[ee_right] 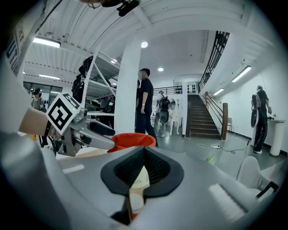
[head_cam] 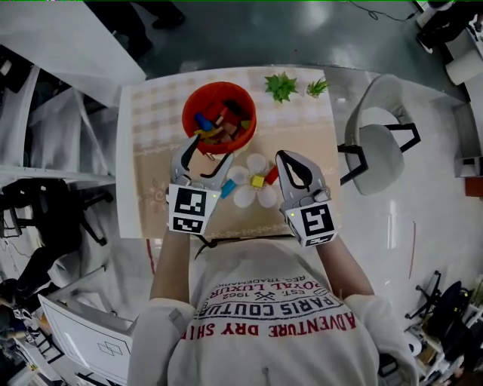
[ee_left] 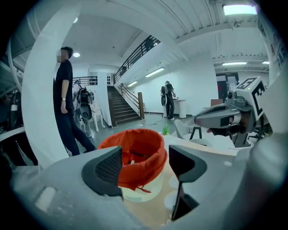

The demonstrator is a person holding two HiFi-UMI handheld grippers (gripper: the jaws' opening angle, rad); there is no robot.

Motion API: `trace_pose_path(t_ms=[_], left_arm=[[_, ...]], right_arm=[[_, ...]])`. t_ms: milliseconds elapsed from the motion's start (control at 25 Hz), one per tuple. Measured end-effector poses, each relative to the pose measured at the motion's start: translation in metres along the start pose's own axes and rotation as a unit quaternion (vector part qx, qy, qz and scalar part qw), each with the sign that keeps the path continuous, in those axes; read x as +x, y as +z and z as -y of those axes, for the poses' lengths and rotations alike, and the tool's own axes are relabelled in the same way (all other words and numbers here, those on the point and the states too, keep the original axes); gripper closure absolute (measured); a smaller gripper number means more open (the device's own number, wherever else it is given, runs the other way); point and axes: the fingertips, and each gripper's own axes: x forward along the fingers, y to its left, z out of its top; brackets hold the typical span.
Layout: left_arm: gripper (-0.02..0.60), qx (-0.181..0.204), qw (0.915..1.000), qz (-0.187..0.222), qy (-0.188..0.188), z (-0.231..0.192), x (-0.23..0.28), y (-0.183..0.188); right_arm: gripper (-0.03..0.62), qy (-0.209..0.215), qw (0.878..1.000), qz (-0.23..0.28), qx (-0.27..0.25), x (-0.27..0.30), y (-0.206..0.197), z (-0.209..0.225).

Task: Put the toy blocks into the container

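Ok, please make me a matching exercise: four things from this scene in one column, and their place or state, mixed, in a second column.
Things:
1. left gripper
2. right gripper
3. yellow block
4. green plants

Place or state:
a. jaws together
b. on the white flower-shaped mat
c. at the far edge of the table
d. jaws apart, nothing held

Pairs: 1-d, 2-a, 3-b, 4-c

Floor (head_cam: 302,34): grey, glossy | table (head_cam: 147,151): pale checked cloth, two green plants (head_cam: 281,85) at far edge | white chair (head_cam: 377,154) near right edge | staircase (ee_left: 121,108), white pillar (ee_right: 126,90), white walls (ee_left: 193,81) | ceiling strip light (ee_left: 238,9) on
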Motion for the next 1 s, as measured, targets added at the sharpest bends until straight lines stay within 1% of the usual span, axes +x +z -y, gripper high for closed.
trace_pose_path(t_ms=[160,240,280,440,560,760,800,840,1000], left_arm=[[0.258,-0.009,0.9999,0.004,-0.009,0.015,-0.018,-0.018],[0.259,-0.020,0.9996,0.012,-0.014,0.022,-0.026,-0.031],[0.259,-0.025,0.9995,0.010,-0.017,0.027,-0.029,-0.041],[0.262,-0.030,0.9980,-0.045,-0.031,0.043,-0.028,-0.094],[0.262,-0.045,0.9945,-0.082,-0.048,0.056,-0.023,-0.127],[0.262,-0.051,0.9884,-0.124,-0.072,0.072,-0.008,-0.164],[0.276,-0.049,0.9868,-0.133,-0.079,0.076,-0.004,-0.171],[0.304,-0.046,0.9851,-0.143,-0.084,0.079,0.000,-0.179],[0.311,-0.044,0.9777,-0.178,-0.103,0.088,0.010,-0.202]], right_arm=[[0.592,0.011,1.000,-0.022,0.015,0.001,-0.019,-0.012],[0.592,0.017,0.999,-0.029,0.029,0.001,-0.027,-0.017],[0.592,0.020,0.999,-0.029,0.035,0.001,-0.030,-0.019],[0.592,0.025,0.998,-0.040,0.045,0.004,-0.045,-0.024],[0.592,0.027,0.997,-0.053,0.048,0.005,-0.058,-0.026],[0.592,0.027,0.996,-0.070,0.048,0.004,-0.074,-0.028],[0.592,0.026,0.996,-0.073,0.048,0.003,-0.078,-0.028],[0.592,0.025,0.996,-0.077,0.048,0.002,-0.081,-0.027],[0.592,0.018,0.995,-0.085,0.056,0.001,-0.091,-0.022]])
